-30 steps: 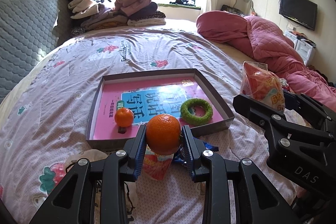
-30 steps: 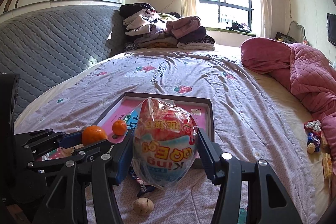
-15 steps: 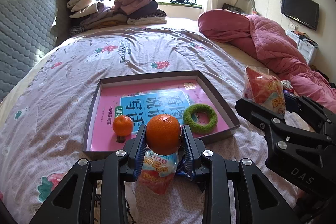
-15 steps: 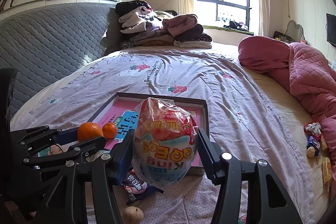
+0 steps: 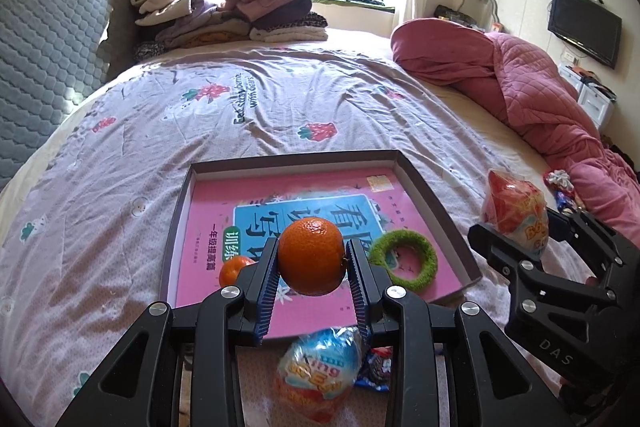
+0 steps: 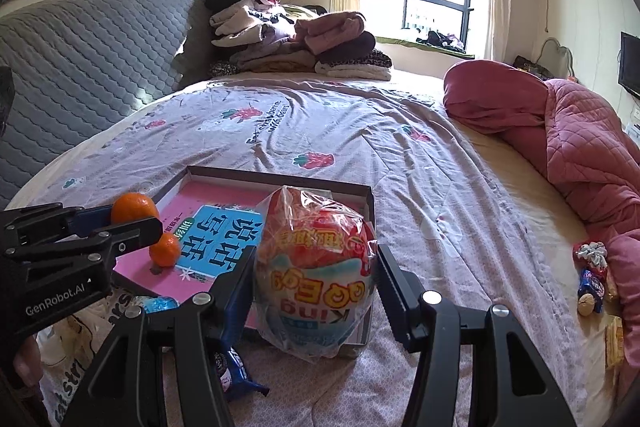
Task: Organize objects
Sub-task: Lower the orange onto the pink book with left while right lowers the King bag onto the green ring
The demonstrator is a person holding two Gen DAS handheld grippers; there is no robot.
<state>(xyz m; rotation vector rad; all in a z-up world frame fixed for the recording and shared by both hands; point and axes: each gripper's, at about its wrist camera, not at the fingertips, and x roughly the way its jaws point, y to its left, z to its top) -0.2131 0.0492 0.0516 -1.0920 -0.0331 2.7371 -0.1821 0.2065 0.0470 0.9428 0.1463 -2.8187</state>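
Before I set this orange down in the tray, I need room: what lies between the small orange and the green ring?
Only the pink book lining the tray; the left wrist view shows it.

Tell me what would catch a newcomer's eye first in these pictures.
The orange clamped in the left gripper, poised over the near edge of the shallow box on the bed. Next, the wrapped toy egg gripped by the right gripper, at the box's near right corner. Inside the box lie a pink book, a smaller orange and a green ring.
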